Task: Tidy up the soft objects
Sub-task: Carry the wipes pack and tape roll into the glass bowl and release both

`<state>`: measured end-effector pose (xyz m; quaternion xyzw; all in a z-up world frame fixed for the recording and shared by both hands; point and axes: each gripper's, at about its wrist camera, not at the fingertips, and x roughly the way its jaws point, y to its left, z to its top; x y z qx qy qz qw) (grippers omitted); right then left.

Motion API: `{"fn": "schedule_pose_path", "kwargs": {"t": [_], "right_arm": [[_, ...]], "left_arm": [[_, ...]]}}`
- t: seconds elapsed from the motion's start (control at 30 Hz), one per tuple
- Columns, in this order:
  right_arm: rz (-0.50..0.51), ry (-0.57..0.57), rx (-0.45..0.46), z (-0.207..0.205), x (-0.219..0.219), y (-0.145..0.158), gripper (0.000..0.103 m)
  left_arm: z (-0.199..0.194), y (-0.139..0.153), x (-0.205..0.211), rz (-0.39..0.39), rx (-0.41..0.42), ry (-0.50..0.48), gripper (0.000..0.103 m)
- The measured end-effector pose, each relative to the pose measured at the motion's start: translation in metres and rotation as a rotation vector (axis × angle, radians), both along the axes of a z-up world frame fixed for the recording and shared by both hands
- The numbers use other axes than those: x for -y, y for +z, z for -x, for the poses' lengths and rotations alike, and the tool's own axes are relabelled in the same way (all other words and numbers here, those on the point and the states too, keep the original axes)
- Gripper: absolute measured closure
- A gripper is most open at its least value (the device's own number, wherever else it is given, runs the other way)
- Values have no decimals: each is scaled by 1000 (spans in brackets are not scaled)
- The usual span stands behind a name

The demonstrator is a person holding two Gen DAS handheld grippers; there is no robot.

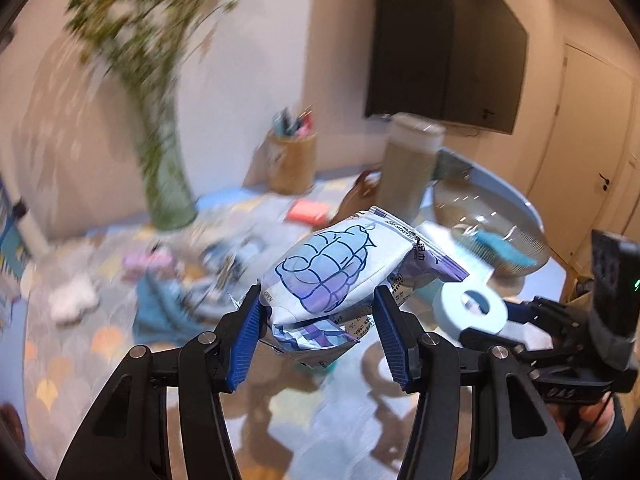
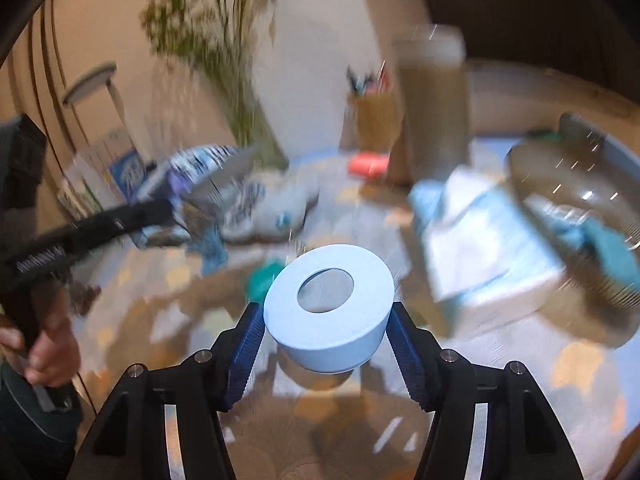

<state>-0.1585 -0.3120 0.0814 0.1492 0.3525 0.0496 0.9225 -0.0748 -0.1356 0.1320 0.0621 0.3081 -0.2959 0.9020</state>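
Here, at the centre of the left wrist view, the left gripper (image 1: 318,316) is clenched on a crumpled wet-wipe packet (image 1: 332,276), held clear above the patterned table (image 1: 60,360). Low in the middle of the right wrist view, the right gripper (image 2: 326,334) grasps a pale blue ring-shaped roll (image 2: 330,306), a glass bowl (image 2: 568,184) blurred at far right
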Motion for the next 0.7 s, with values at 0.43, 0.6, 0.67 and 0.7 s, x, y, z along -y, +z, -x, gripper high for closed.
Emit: {"fn": "schedule_pose_path", "kwargs": {"t": [0.43, 0.6, 0.67, 0.7], "right_arm": [[24, -382, 141, 41, 153, 78, 41], [1, -503, 116, 38, 206, 82, 41], [-29, -529, 102, 35, 222, 78, 41], [-41, -539, 96, 35, 230, 77, 41]], "left_arm": [[10, 67, 159, 5, 110, -261, 51], [-11, 64, 219, -15, 73, -268, 51], [-24, 55, 236, -16, 42, -273, 51], [-30, 50, 245, -24, 30, -271, 51]]}}
